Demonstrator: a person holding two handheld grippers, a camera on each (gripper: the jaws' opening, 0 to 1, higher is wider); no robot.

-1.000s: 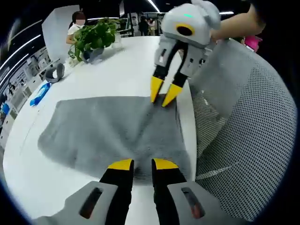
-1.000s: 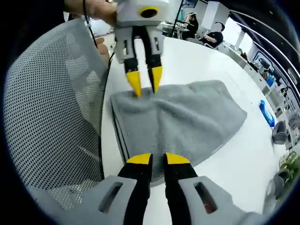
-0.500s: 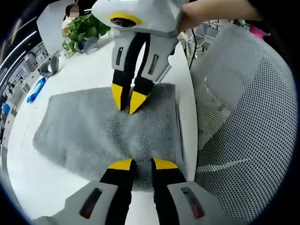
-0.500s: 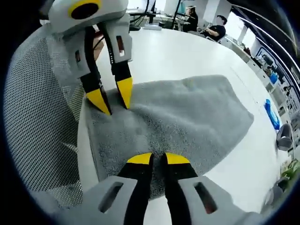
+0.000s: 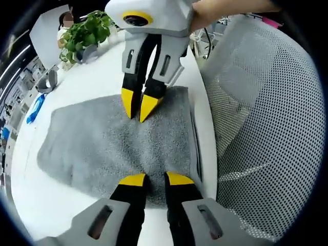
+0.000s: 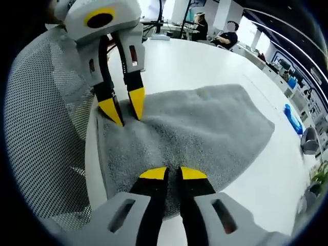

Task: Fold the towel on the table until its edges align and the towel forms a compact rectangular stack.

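A grey towel (image 5: 97, 138) lies folded and flat on the white table (image 5: 97, 77), its layered edge along the table's side by the chair. My left gripper (image 5: 156, 179) hovers low over the towel's near edge, jaws a narrow gap apart with nothing pinched. My right gripper (image 5: 139, 106) comes in from above, its yellow fingertips (image 5: 129, 102) resting on the towel's surface. In the right gripper view the towel (image 6: 205, 133) spreads to the right. The right gripper (image 6: 173, 174) stands narrowly open over it. The left gripper (image 6: 123, 107) touches the towel near its chair-side edge, fingers apart.
A grey mesh chair (image 5: 266, 118) presses close to the table's edge, also seen as the chair back (image 6: 41, 128). A potted plant (image 5: 82, 33), a blue object (image 5: 33, 108) and a grey item (image 5: 48, 79) sit on the table's far side. People (image 6: 230, 38) sit in the background.
The two grippers have drawn closer together over the towel. The right gripper slid from the towel's far edge inward onto its surface. The towel itself keeps its shape.
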